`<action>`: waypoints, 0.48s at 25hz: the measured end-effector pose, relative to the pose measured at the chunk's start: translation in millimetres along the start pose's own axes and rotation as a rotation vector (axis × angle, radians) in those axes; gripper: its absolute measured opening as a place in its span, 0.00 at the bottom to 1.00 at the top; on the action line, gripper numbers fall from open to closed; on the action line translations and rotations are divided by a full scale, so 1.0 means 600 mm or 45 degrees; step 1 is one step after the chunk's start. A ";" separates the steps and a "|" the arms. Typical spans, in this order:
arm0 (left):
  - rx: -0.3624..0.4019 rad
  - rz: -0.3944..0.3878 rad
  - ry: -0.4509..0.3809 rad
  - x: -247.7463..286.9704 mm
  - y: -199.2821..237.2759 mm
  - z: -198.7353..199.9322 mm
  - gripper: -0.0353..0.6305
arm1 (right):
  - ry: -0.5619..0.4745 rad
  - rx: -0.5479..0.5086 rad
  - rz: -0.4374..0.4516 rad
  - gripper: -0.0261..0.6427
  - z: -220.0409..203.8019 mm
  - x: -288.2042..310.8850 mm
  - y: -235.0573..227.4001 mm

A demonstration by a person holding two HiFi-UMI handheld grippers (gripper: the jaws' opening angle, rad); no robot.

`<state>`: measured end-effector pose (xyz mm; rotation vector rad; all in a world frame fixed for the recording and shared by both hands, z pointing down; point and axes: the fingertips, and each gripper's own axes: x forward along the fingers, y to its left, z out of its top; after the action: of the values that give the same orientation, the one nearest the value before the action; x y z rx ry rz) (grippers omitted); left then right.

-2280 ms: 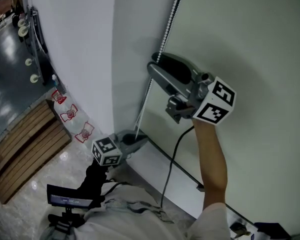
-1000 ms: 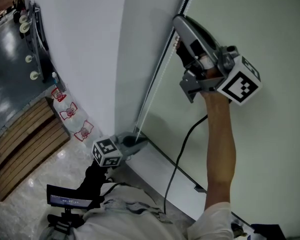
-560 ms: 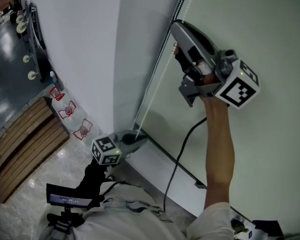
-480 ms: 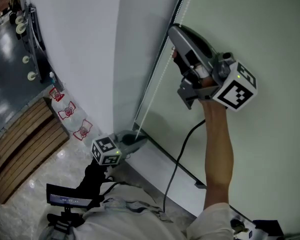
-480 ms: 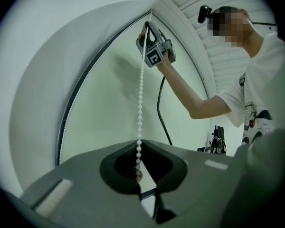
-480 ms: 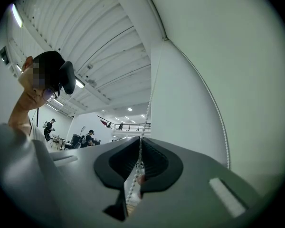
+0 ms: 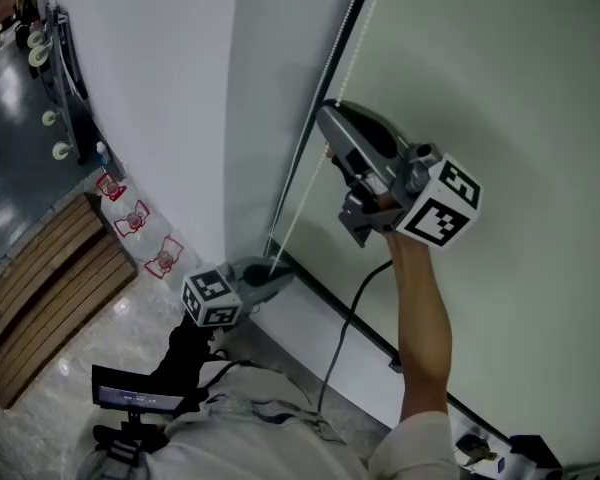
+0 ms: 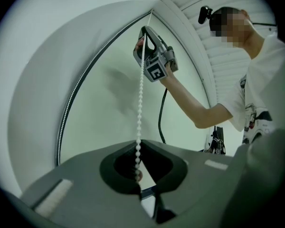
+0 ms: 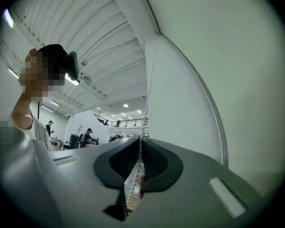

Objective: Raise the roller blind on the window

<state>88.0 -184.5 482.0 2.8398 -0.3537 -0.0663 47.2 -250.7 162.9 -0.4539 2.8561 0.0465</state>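
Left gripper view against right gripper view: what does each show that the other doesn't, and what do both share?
Only the left gripper view: the right gripper high up on the chain, the arm holding it, and a black cable.
Only the right gripper view: a lit hall with people and a railing.
Both: the chain pinched in that view's own gripper (the left gripper in the first), the blind alongside.

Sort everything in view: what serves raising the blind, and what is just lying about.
Job: white beaded chain; pale green roller blind; left gripper and right gripper, both shut on the chain.
Lying about: brown slatted wooden platform; clear red-labelled bottles.
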 end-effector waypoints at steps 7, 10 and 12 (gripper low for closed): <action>0.009 0.009 -0.008 -0.001 0.004 0.010 0.05 | 0.036 0.026 -0.010 0.06 -0.046 -0.006 0.009; 0.021 0.015 -0.020 -0.003 0.005 0.019 0.05 | 0.071 0.036 -0.018 0.06 -0.079 -0.011 0.016; 0.030 0.020 -0.027 -0.006 0.006 0.026 0.05 | 0.097 0.054 -0.022 0.06 -0.105 -0.015 0.019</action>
<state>82.5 -191.4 467.8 2.8609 -0.3835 -0.0904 36.6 -241.4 226.2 -0.4817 2.9213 -0.0358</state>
